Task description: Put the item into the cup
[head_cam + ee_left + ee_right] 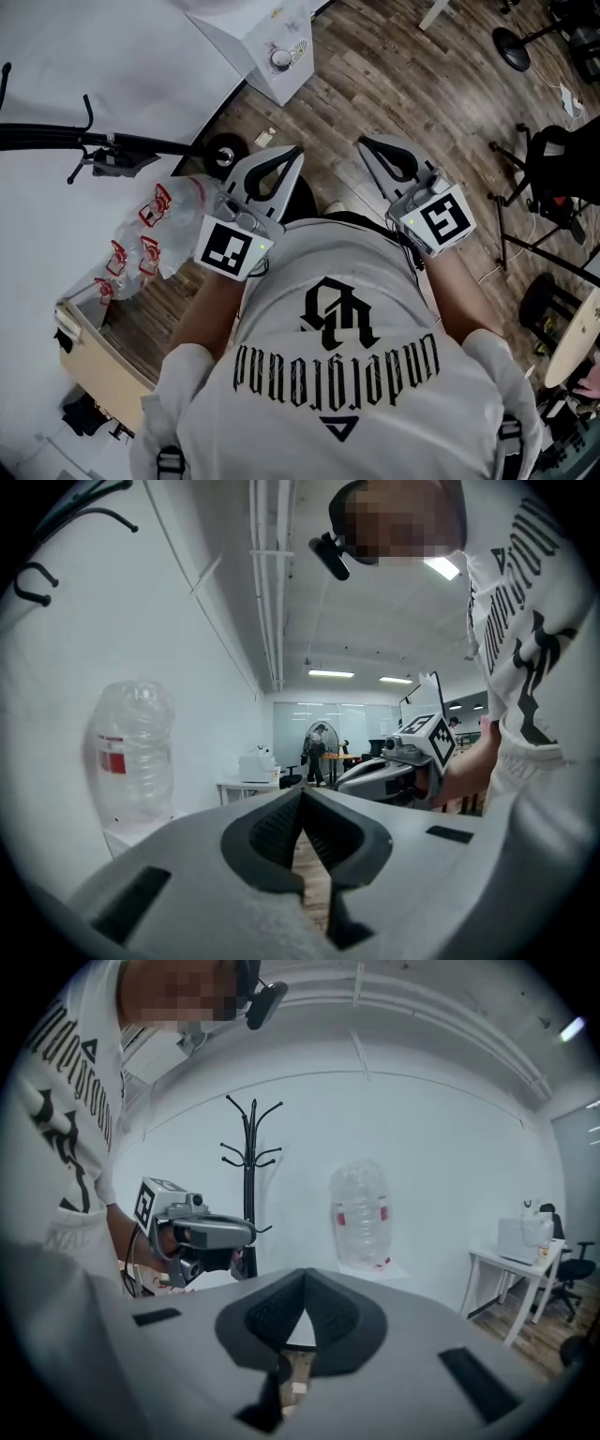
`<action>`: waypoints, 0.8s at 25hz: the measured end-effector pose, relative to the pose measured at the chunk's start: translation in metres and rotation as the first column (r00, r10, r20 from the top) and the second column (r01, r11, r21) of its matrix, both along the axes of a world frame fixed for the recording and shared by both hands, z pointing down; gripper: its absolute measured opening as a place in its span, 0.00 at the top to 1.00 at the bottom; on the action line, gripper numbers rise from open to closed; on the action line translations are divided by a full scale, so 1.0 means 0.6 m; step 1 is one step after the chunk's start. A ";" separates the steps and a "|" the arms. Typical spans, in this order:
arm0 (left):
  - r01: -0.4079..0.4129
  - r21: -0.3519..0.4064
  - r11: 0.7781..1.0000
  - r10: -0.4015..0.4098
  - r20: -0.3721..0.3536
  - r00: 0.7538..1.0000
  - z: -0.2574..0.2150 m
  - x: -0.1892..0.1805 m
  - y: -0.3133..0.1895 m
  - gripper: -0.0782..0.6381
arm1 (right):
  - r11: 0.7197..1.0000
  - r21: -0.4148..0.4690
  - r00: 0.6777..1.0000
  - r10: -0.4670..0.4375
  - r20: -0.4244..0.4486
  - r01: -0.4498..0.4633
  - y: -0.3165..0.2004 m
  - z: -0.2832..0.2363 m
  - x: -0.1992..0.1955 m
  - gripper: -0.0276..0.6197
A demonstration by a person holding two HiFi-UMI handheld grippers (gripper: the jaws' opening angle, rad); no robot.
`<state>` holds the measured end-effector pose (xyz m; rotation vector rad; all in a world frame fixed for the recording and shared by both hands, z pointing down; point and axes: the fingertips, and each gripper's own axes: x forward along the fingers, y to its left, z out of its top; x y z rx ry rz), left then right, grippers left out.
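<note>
**Left gripper** [302, 792]: the fingers are clenched. The dark pads meet at the tips, and nothing is held between them. A hand holds the unit in front of the person's torso, above the wood floor [375, 89].

**Right gripper** [305, 1273]: the fingers are clenched tip to tip, with nothing between them. It is held level with the left gripper. The two units are apart and both point away from the body.

**Marker cubes:** each cube sits at the rear of its unit, next to the person's white printed shirt [347, 375].

**Task objects:** the position of the item and the cup cannot be told from any view.

**Surroundings:**
- Clear plastic bottles [155, 225] with red labels are grouped at the left of the head view, near the left gripper.
- In the right gripper view, one such bottle stands upright against the white wall, beyond the fingers.
- A black coat rack [249, 1176] stands to the left of that bottle.
- A white desk [502, 1262] stands at the far right of the right gripper view, with an office chair beside it.
</note>
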<state>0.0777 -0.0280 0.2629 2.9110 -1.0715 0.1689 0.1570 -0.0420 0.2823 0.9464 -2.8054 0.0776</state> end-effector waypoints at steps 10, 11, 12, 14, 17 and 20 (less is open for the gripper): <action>0.032 0.041 0.999 -0.033 0.024 0.999 -0.080 -0.011 0.036 0.88 | 0.999 0.003 0.999 -0.034 0.041 0.034 0.043 -0.045 0.003 0.95; 0.032 0.039 0.999 -0.033 0.028 0.999 -0.083 -0.016 0.039 0.88 | 0.999 0.009 0.998 -0.033 0.045 0.033 0.047 -0.049 0.000 0.95; 0.031 0.037 0.999 -0.033 0.033 0.999 -0.085 -0.020 0.043 0.88 | 0.999 0.013 0.998 -0.031 0.051 0.031 0.051 -0.053 -0.002 0.95; 0.023 0.034 0.999 -0.025 0.047 0.999 -0.088 -0.027 0.052 0.88 | 1.000 0.019 0.998 -0.023 0.062 0.022 0.062 -0.062 -0.007 0.95; 0.002 0.038 0.999 -0.005 0.065 0.998 -0.091 -0.041 0.071 0.88 | 0.999 0.038 0.997 -0.012 0.076 0.009 0.082 -0.073 -0.021 0.95; -0.010 0.039 0.999 0.008 0.067 0.998 -0.090 -0.070 0.090 0.88 | 0.998 0.057 0.997 -0.001 0.077 -0.003 0.103 -0.083 -0.047 0.95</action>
